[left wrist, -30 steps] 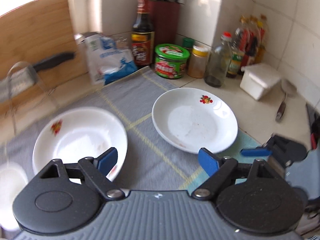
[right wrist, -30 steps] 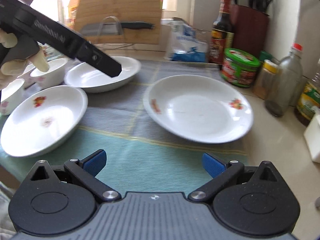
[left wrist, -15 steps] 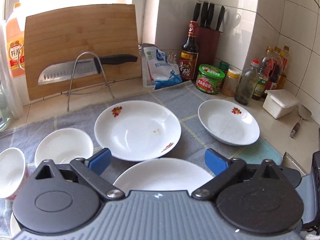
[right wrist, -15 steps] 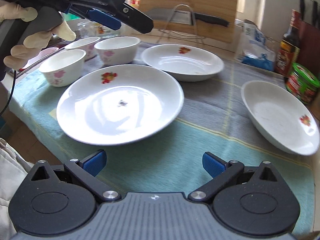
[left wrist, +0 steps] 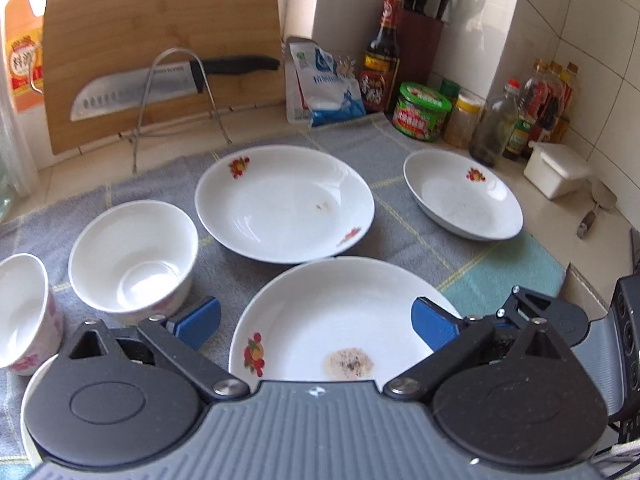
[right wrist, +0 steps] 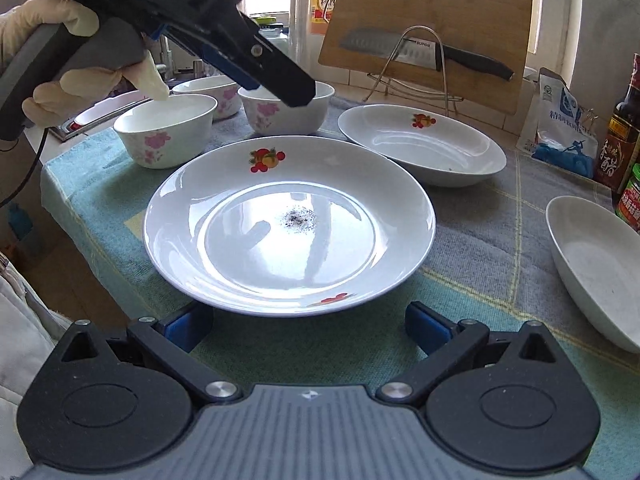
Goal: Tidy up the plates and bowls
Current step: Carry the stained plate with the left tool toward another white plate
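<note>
Three white plates with fruit prints lie on a grey-green cloth: a near plate (left wrist: 340,320) (right wrist: 288,220) with a dark speck patch, a middle plate (left wrist: 284,208) (right wrist: 420,148), and a right plate (left wrist: 464,196) (right wrist: 592,264). Three flowered white bowls stand at the left; the nearest bowl (right wrist: 164,128) is in front, and two bowls (left wrist: 132,256) show in the left wrist view. My left gripper (left wrist: 316,322) is open and empty, above the near plate. My right gripper (right wrist: 308,326) is open and empty at that plate's near rim.
A cutting board (left wrist: 160,48) with a knife (left wrist: 168,84) on a wire stand leans at the back. Sauce bottles (left wrist: 380,60), a green-lidded jar (left wrist: 422,112), a salt bag (left wrist: 324,88) and a white box (left wrist: 556,170) line the back right. The counter edge is at the left (right wrist: 60,184).
Both grippers swung left and pulled back. The near plate and the bowls have come into view. Both stay open and empty.
</note>
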Available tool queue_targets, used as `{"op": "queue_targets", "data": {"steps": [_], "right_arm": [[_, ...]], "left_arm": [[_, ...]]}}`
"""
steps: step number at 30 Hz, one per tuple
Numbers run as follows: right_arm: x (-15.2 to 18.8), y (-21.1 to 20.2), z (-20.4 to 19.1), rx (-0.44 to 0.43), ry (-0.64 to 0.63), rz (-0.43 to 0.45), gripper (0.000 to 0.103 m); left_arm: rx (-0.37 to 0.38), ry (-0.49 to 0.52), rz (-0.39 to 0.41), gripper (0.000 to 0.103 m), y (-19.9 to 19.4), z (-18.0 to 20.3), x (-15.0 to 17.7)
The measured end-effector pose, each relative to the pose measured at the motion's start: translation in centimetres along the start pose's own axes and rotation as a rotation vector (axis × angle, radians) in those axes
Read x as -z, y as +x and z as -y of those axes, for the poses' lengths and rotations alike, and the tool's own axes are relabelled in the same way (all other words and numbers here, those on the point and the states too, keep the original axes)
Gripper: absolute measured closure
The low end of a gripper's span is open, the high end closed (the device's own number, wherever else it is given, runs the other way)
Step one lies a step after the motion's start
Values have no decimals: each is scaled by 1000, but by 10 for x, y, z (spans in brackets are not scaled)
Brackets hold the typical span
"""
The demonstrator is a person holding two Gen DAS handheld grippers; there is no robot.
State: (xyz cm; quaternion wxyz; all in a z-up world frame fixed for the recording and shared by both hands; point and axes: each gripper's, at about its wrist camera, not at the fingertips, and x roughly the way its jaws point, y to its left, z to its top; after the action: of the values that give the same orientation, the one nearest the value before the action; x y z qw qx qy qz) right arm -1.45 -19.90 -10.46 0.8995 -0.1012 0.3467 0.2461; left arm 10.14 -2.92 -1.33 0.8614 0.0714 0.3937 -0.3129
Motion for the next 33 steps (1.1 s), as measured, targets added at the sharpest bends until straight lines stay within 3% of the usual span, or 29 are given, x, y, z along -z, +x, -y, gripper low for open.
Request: {"op": "queue_targets", "data": {"steps": [12, 21, 26, 33], "right_arm": [[11, -4, 0, 15, 13, 72, 0], [4, 1, -3, -7, -11, 57, 0], [2, 4, -5, -30, -30, 63, 0], [-2, 6, -6, -38, -34, 50, 0]], "left_arm": [[-5, 40, -135, 3, 33, -13, -5], [70, -2, -242, 3, 50, -23, -10], [81, 25, -276, 5, 59, -21, -12], [97, 55, -321, 19, 68, -20, -14]]}}
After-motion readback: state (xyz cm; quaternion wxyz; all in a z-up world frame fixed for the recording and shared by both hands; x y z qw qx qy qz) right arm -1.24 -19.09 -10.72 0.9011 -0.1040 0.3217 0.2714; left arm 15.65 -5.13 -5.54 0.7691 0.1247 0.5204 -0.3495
